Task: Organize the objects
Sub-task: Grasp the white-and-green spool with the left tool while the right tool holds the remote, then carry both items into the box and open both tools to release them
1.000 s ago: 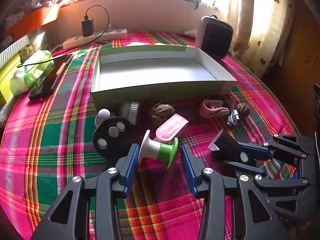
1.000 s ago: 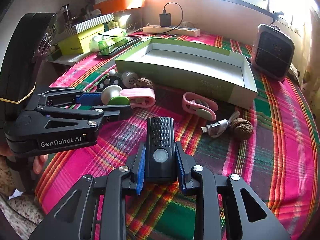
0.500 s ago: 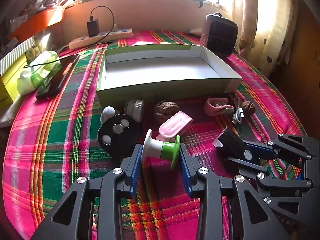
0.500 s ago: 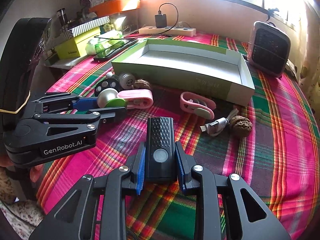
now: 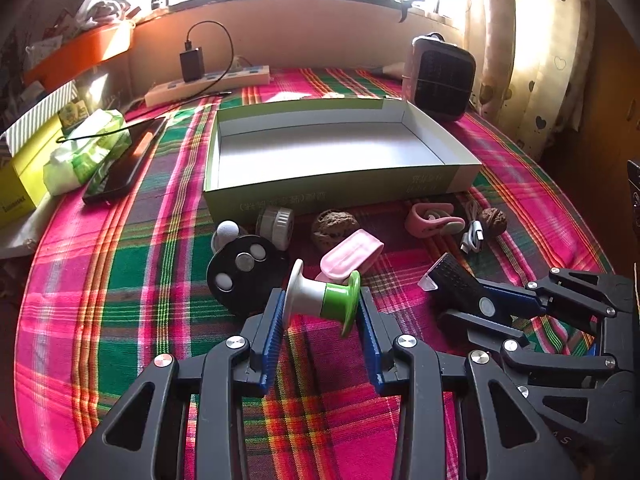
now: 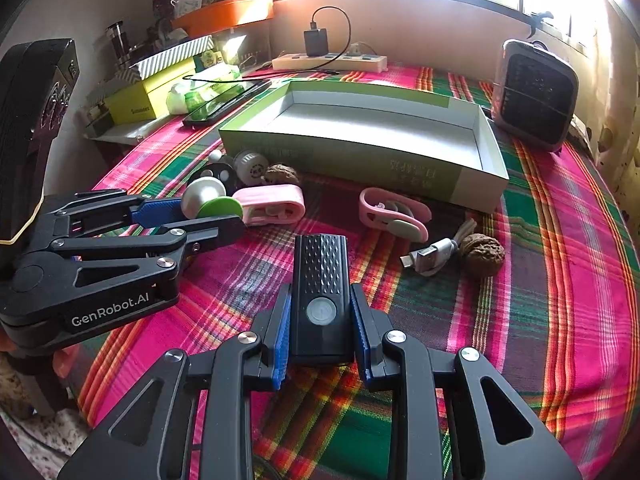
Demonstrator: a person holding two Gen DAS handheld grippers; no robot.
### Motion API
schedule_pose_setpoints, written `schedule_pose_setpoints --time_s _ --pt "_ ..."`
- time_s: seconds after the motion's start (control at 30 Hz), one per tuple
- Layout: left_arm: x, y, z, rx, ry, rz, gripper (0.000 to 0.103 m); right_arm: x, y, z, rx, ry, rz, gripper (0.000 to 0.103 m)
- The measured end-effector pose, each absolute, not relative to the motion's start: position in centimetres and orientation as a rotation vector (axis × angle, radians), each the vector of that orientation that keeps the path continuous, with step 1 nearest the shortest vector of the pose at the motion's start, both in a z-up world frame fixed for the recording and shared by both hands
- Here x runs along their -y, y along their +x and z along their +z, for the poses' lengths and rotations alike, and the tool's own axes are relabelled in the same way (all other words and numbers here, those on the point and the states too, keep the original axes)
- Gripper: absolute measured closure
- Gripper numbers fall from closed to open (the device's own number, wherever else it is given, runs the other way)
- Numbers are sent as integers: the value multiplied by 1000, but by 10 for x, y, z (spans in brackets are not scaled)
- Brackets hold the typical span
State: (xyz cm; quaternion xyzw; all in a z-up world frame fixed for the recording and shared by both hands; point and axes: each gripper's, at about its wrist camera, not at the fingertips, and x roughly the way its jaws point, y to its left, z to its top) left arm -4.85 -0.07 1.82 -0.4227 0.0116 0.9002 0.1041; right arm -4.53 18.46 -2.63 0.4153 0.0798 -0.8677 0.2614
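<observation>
Green and white, the spool [image 5: 322, 302] sits sideways, squeezed by its two ends in the left tool [image 5: 322, 320], so it cannot roll. The right tool [image 6: 322, 326] squeezes the black light [image 6: 322, 292] by its sides. Ahead of both waits the open box [image 5: 332, 184], likely their home.

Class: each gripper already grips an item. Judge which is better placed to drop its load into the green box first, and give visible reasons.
Probably left. The left gripper, shut on the green-and-white spool, sits nearer the green box. The right gripper grips the black flashlight farther back.
</observation>
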Motion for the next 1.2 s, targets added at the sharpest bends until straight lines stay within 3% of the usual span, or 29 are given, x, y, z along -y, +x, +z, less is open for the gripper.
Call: schedule_pose_setpoints --time_s 1.2 --pt "12 -128 68 -16 -1129 2755 70 -171 -132 29 -115 1079 -2459 75"
